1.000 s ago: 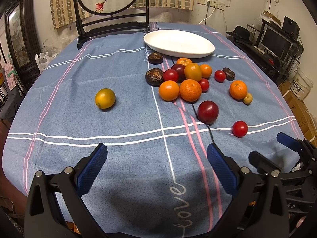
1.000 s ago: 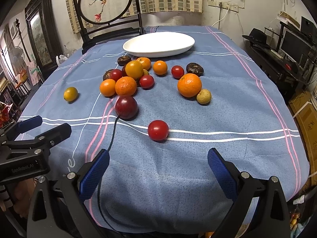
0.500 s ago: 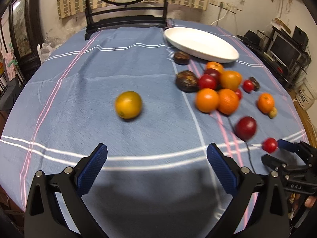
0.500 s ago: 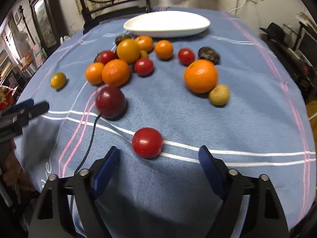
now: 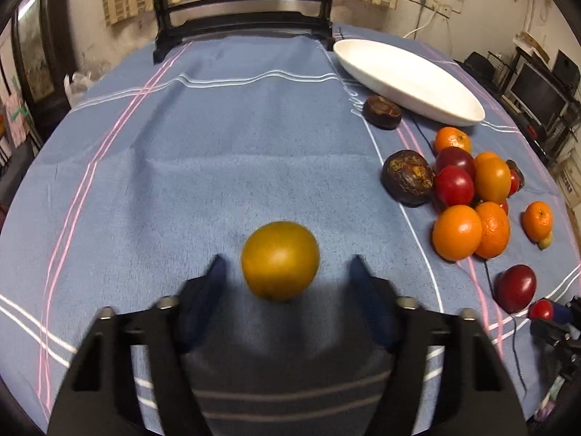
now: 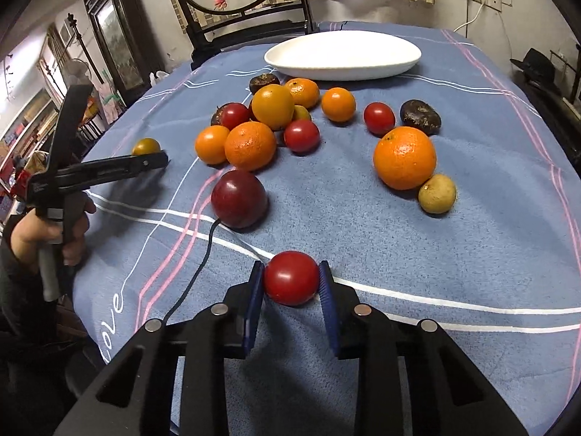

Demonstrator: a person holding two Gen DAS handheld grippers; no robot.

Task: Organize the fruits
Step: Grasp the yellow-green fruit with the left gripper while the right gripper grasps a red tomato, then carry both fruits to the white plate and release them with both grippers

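My right claw (image 6: 291, 283) has both pads pressed on the red tomato (image 6: 291, 277) dead ahead between them, while my left claw (image 5: 287, 272) stands partly open astride the yellow fruit (image 5: 280, 259), untouched, with the white plate (image 6: 343, 55) far ahead.

- the left gripper (image 5: 287, 272) stood with its jaws apart, a gap on each side of the yellow-orange fruit (image 5: 280, 260) between the blurred blue fingertips (image 5: 214, 272).
- that fruit lay alone on the blue striped tablecloth (image 5: 203, 167), well apart from the rest.
- to the right lay a cluster: oranges (image 5: 457, 232), red tomatoes (image 5: 454, 185), and a dark wrinkled fruit (image 5: 408, 178).
- a dark red plum (image 5: 515, 288) lay nearer the edge.
- the white oval plate (image 5: 406, 80) sat beyond the cluster, another dark fruit (image 5: 382, 112) just beside its rim.
- the right gripper (image 5: 555, 321) showed at the far right edge, a small red tomato (image 5: 540, 309) at its tip.
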